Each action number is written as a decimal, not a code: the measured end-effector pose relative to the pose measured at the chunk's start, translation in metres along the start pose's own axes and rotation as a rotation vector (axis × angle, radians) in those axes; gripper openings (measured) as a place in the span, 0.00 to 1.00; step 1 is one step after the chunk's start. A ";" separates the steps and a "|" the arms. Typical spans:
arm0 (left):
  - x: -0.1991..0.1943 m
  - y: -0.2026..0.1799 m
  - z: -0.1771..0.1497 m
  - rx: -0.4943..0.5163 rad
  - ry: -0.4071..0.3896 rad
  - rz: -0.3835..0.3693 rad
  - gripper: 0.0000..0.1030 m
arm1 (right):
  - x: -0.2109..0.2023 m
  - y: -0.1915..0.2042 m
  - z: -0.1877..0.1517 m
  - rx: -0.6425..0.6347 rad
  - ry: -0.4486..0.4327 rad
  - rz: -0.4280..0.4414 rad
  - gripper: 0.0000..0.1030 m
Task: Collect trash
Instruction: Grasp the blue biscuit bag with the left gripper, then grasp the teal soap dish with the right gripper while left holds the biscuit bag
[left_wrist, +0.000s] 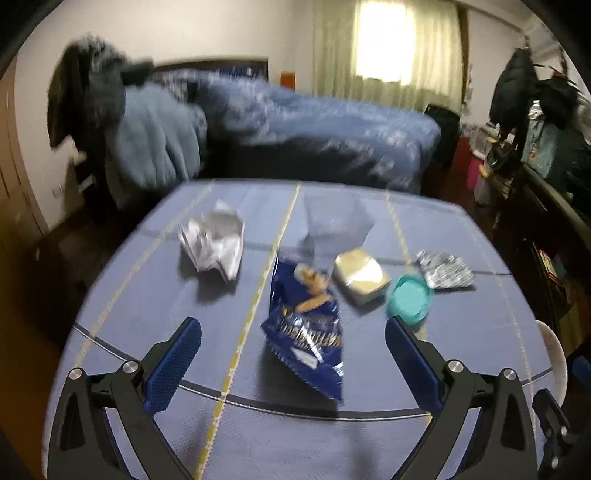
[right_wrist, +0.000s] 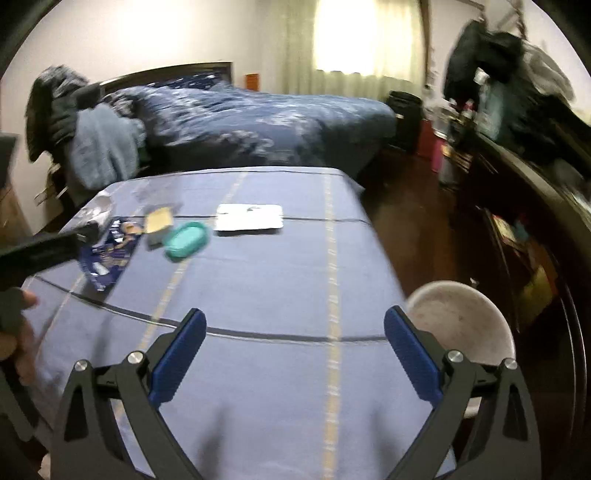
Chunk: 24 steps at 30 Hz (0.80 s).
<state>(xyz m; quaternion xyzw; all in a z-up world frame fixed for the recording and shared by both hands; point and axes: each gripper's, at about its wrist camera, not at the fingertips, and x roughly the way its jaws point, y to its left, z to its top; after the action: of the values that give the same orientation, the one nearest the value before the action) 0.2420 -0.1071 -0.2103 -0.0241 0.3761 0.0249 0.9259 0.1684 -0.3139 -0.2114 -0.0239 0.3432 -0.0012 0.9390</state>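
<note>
Trash lay scattered over the blue-clothed table (left_wrist: 147, 302) in the left wrist view: a crumpled white paper (left_wrist: 214, 243), a clear plastic bag (left_wrist: 336, 225), a dark blue snack bag (left_wrist: 306, 325), a pale small box (left_wrist: 360, 277), a teal lid (left_wrist: 408, 299) and a silver foil wrapper (left_wrist: 445, 271). The left gripper (left_wrist: 293, 363) hung above the near side of the table with its jaws spread wide and nothing between them, the snack bag lying on the cloth just ahead. In the right wrist view the right gripper (right_wrist: 295, 356) was likewise released and empty over bare cloth, with a white round bin (right_wrist: 461, 325) just off the table's right edge; the trash lay far to the left, and a flat white tray (right_wrist: 249, 219) rested mid-table.
</note>
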 end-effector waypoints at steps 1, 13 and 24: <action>0.009 0.002 -0.001 -0.012 0.030 -0.011 0.96 | 0.002 0.007 0.003 -0.020 0.000 -0.002 0.95; 0.050 0.003 0.001 -0.042 0.106 -0.070 0.47 | 0.042 0.042 0.023 -0.086 0.057 0.004 0.95; 0.030 0.054 0.014 -0.090 0.016 -0.051 0.09 | 0.097 0.074 0.049 -0.050 0.130 0.094 0.93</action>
<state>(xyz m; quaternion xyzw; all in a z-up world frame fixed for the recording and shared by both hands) 0.2693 -0.0516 -0.2227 -0.0754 0.3811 0.0181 0.9213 0.2732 -0.2397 -0.2401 -0.0311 0.4043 0.0497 0.9127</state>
